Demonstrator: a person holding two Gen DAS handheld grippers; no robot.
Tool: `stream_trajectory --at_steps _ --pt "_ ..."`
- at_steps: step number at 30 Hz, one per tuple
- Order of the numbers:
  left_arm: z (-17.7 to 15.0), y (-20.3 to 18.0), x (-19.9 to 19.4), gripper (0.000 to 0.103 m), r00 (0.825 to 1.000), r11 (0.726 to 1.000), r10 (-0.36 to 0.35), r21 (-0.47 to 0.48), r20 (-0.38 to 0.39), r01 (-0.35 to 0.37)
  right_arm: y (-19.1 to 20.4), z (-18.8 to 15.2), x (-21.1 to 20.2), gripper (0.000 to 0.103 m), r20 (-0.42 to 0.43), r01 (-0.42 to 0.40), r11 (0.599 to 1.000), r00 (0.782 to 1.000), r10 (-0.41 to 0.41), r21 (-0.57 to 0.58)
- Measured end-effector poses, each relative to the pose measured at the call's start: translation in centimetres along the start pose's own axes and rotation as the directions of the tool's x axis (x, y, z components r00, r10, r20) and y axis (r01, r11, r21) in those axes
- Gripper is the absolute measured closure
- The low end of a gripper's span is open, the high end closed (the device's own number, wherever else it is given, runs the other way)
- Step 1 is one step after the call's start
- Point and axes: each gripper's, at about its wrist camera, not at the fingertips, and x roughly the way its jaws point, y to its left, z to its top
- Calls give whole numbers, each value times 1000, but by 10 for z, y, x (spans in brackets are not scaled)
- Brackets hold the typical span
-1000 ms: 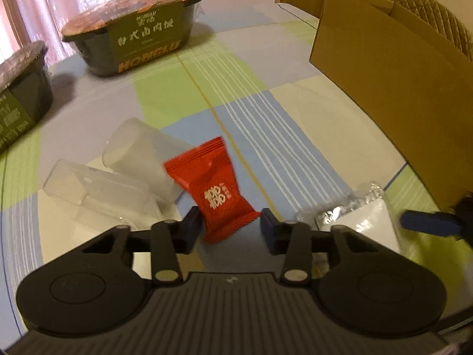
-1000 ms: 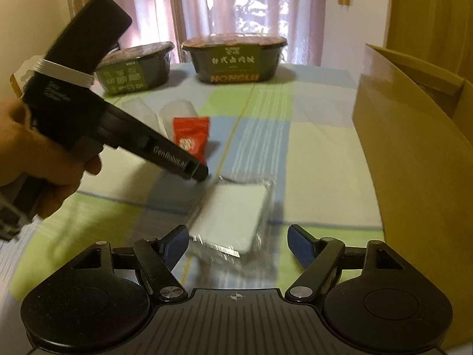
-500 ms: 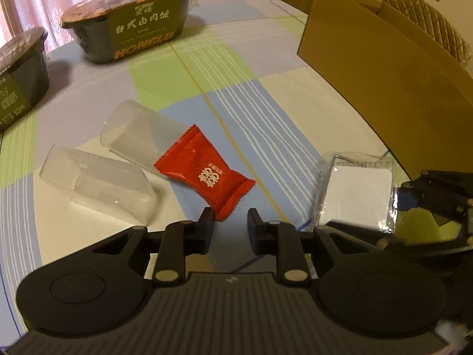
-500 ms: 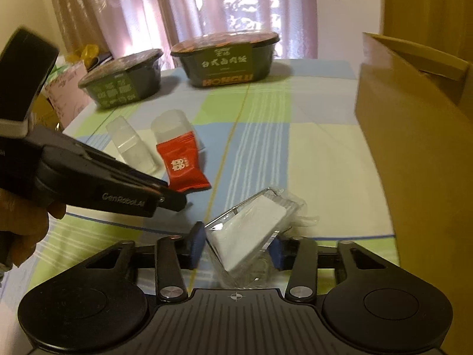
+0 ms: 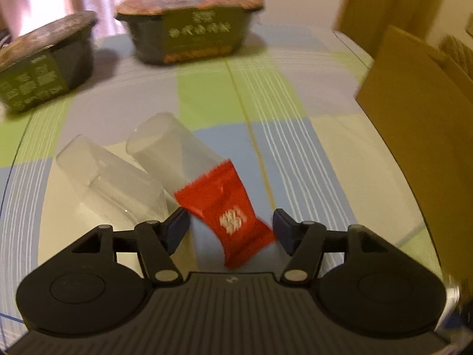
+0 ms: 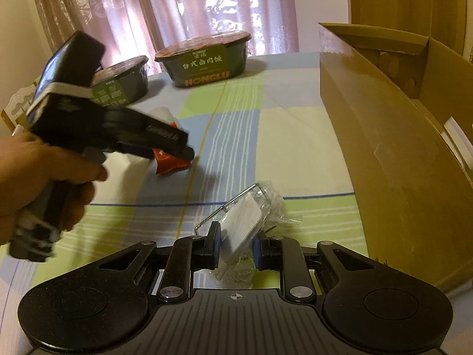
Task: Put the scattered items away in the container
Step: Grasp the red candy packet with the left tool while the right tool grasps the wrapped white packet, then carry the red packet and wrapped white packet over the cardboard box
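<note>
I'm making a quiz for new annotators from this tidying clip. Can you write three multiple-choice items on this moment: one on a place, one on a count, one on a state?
1. Where is the cardboard box?
A. right of the table
B. left of the table
C. behind the bowls

2. How many lidded dark food bowls stand at the far end?
A. one
B. two
C. four

3. What is the right gripper doing?
A. hanging open
B. clamping a clear-wrapped white packet
C. holding a cup

Key: 1 A, its wall fills the right edge. 2 B, one bowl beside another. 3 B, the fingers press the packet's sides.
</note>
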Motion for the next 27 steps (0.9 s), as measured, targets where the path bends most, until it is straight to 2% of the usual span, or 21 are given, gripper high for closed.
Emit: stream_trajectory --at_steps 1,3,4,9,12,17,20,21,22,23,24,27 --pt "1 -2 1 47 1000 1000 8 -3 4 -8 0 -1 -1 79 1 0 1000 1000 0 -1" --pt "3 -4 0 71 1000 1000 11 15 3 -11 -2 -3 -3 80 1 -1 1000 1000 1 4" --pt "3 -4 -2 75 1000 1000 0 22 -6 0 -2 -4 -4 79 0 -3 1000 1000 3 11" --pt "-20 5 -23 77 996 995 -55 78 -68 60 -5 -6 -8 80 -15 -27 998 1000 28 52" --pt "-47 14 -46 77 988 988 -98 105 -120 111 -6 -10 -14 80 -41 -68 993 997 72 95" --pt "-103 11 -94 77 964 966 -178 152 -198 209 -7 -25 -33 79 -101 -134 979 984 150 153" --pt "-132 6 -113 76 958 961 -179 166 -226 219 -9 -39 -47 79 -132 -127 977 980 150 173" --pt "-139 6 -117 75 956 962 -179 162 -232 219 -10 -42 -51 75 -140 -117 978 980 142 174" --pt "-145 5 -120 75 957 964 -172 159 -234 212 -10 -45 -55 64 -147 -105 979 980 131 176" --pt "-150 4 -123 73 959 965 -164 162 -231 204 -10 -48 -60 28 -147 -85 981 983 111 173" --pt "-154 3 -126 69 961 966 -158 167 -227 198 -10 -49 -66 9 -134 -66 985 987 88 160" --pt "-164 -2 -135 57 966 968 -144 171 -215 182 -4 -52 -79 9 -125 -52 997 990 58 53"
